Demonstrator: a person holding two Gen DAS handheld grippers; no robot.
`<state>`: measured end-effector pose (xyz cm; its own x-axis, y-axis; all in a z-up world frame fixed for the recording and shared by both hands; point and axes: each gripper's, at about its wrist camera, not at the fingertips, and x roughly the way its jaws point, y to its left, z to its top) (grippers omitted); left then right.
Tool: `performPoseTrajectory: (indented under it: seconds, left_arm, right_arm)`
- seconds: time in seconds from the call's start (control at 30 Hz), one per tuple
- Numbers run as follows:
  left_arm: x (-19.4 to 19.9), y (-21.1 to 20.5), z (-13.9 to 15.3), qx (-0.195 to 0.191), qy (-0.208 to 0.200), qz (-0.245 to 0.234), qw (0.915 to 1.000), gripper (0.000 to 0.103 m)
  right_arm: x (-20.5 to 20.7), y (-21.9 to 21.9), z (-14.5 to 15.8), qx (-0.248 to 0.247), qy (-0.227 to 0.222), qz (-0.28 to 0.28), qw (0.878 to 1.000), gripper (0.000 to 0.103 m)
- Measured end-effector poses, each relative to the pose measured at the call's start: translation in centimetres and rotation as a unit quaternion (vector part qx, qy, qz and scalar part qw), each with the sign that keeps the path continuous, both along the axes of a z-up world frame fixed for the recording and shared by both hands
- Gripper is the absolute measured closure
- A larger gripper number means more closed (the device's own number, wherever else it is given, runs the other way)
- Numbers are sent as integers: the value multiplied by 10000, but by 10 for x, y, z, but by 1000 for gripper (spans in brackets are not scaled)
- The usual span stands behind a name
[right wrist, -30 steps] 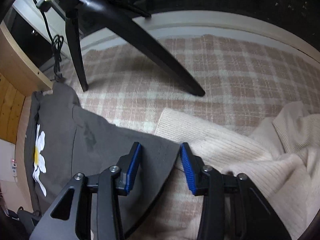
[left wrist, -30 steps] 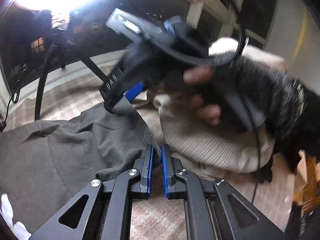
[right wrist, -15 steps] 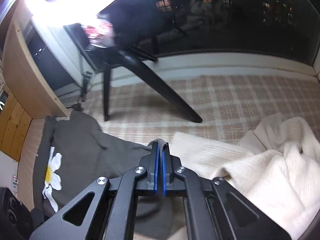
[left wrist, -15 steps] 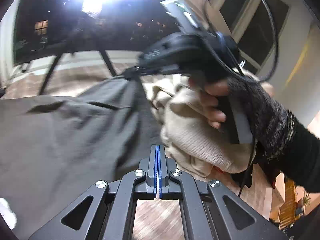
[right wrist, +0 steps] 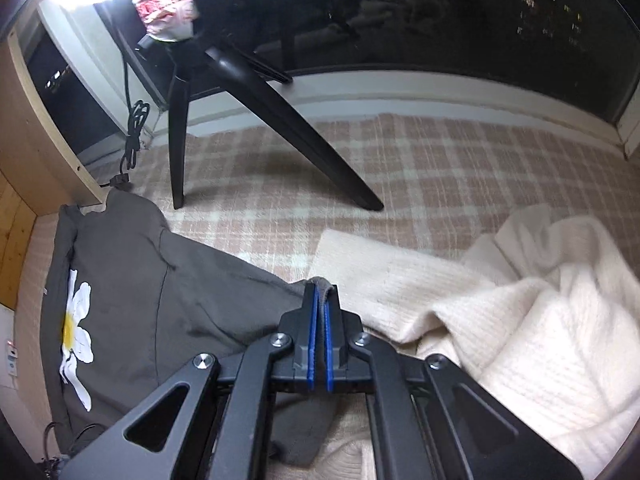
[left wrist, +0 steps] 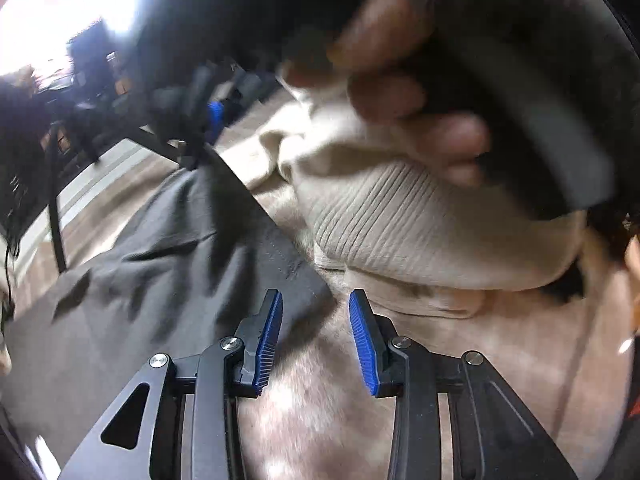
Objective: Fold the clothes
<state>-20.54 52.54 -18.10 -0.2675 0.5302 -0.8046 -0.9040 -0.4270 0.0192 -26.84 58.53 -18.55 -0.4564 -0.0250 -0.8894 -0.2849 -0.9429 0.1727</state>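
A dark grey shirt (right wrist: pixel 160 304) with a white daisy print (right wrist: pixel 76 332) lies spread on the plaid blanket. My right gripper (right wrist: pixel 319 300) is shut on the grey shirt's edge; in the left wrist view it (left wrist: pixel 196 136) holds that edge up. My left gripper (left wrist: pixel 316 316) is open, its blue pads on either side of a corner of the grey shirt (left wrist: pixel 168 280). A cream ribbed sweater (right wrist: pixel 500 320) lies bunched to the right, and in the left wrist view (left wrist: pixel 400 220) it sits just beyond my gripper.
A plaid blanket (right wrist: pixel 440 168) covers the surface. Black tripod legs (right wrist: pixel 288 128) stand on it beyond the shirt. A dark window and white sill run along the back. A wooden panel (right wrist: pixel 24 152) and a power cord (right wrist: pixel 132 140) are at the left.
My left gripper has opened and let go of the grey shirt's corner. My right gripper shut on the shirt's edge half a second ago and still holds it.
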Motion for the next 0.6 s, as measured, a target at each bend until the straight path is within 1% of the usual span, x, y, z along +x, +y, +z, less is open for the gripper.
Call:
performPoseTrajectory:
  seconds: [0.03,0.07,0.1,0.13,0.17,0.2,0.27,0.3,0.33,0.37,0.43,0.53,0.57,0.6]
  left_arm:
    - [-2,7,-7,-131,8,-78,9999,70]
    - [-3,11,-11,-157,20,-133,9998,70]
    - [-7,12,-11,-109,-3,-142,9998,75]
    - [-13,11,-10,-40,-97,-75,9999,92]
    - [-20,8,-7,66,-225,39,9997,98]
    - [-27,5,-4,172,-352,152,9991,98]
    - [-37,-13,11,633,-643,411,9951,98]
    - [-40,-27,21,917,-746,565,9914,98]
    - [-42,-44,32,1242,-867,733,9857,98]
    - [-43,-61,42,1540,-968,882,9794,98]
    - [-45,-99,57,2006,-1052,1212,9664,98]
    - [-44,-150,64,2412,-1200,1684,9482,98]
    - [-42,-165,62,2457,-1195,1830,9444,98]
    - [-40,-176,60,2447,-1163,1942,9428,98]
  right_arm:
    - [1,1,-2,-36,9,-21,10000,100]
    - [2,2,-5,-66,10,-38,10000,100]
    - [3,3,-7,-97,13,-51,9999,100]
    - [3,4,-6,-123,26,-65,9999,100]
    - [4,4,-6,-148,39,-79,9999,100]
    - [4,4,-6,-174,52,-93,9998,100]
    - [5,3,3,-235,190,-133,9995,100]
    - [5,1,10,-265,281,-145,9991,100]
    - [4,-4,18,-265,373,-113,9989,100]
    - [1,-12,27,-233,466,-35,9986,100]
    - [-6,-30,46,-173,649,145,9976,100]
    - [-25,-73,66,-128,801,581,9950,100]
    - [-32,-90,70,-103,821,750,9937,100]
    - [-40,-107,71,-50,827,915,9924,100]
